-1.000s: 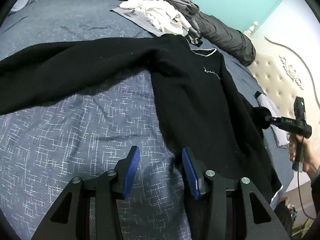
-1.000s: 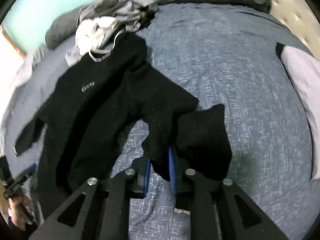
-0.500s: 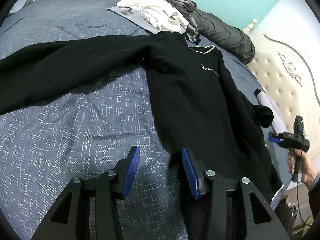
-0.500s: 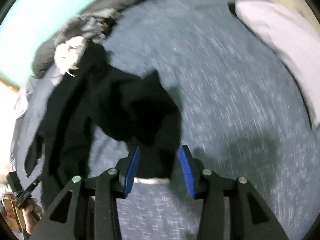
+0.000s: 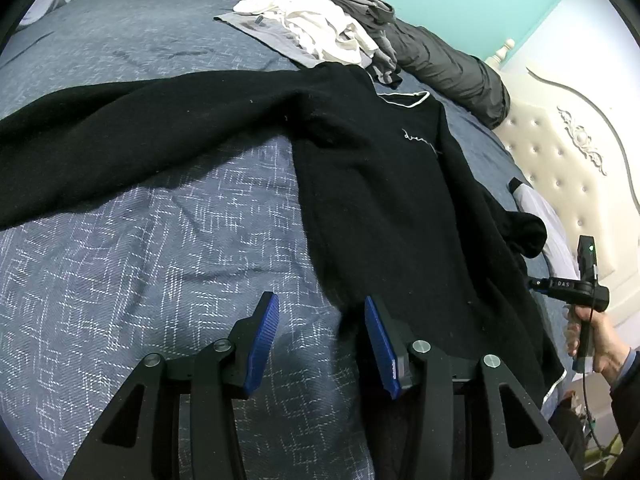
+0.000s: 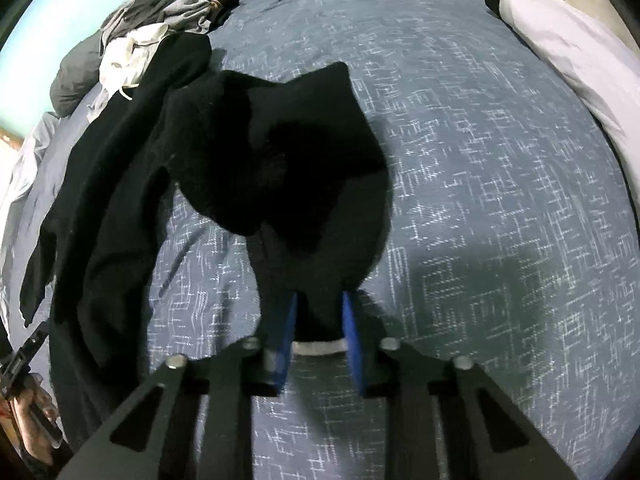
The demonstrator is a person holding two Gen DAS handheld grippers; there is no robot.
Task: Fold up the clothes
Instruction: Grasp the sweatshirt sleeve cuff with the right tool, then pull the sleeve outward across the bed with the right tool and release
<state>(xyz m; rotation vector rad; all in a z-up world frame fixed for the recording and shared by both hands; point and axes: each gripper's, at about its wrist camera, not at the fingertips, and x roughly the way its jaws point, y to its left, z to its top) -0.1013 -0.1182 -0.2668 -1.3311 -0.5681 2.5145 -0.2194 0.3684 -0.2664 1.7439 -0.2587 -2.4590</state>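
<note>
A black sweater [image 5: 372, 200] lies spread on the blue bedspread [image 5: 140, 280], one sleeve [image 5: 120, 140] stretched far to the left. My left gripper [image 5: 320, 320] hovers open over the sweater's lower left edge, nothing between its blue pads [image 5: 262, 336]. In the right wrist view the other sleeve [image 6: 288, 168] is bunched and folded back toward the body. Its white-trimmed cuff [image 6: 318, 346] sits between the narrowed fingers of my right gripper [image 6: 318, 320], which is shut on it. From the left wrist view, the right gripper [image 5: 536, 282] sits by the sweater's right side, in a hand [image 5: 592, 336].
A heap of white and grey clothes [image 5: 320, 28] and a dark grey duvet roll [image 5: 448, 68] lie at the far edge of the bed. A pale pillow [image 6: 568, 52] rests by the tufted headboard [image 5: 560, 152]. Open bedspread [image 6: 500, 200] stretches right of the sleeve.
My right gripper held the sleeve, opened half a second ago, and has now narrowed on the cuff again. The sleeve is bunched closer. The left gripper has barely moved.
</note>
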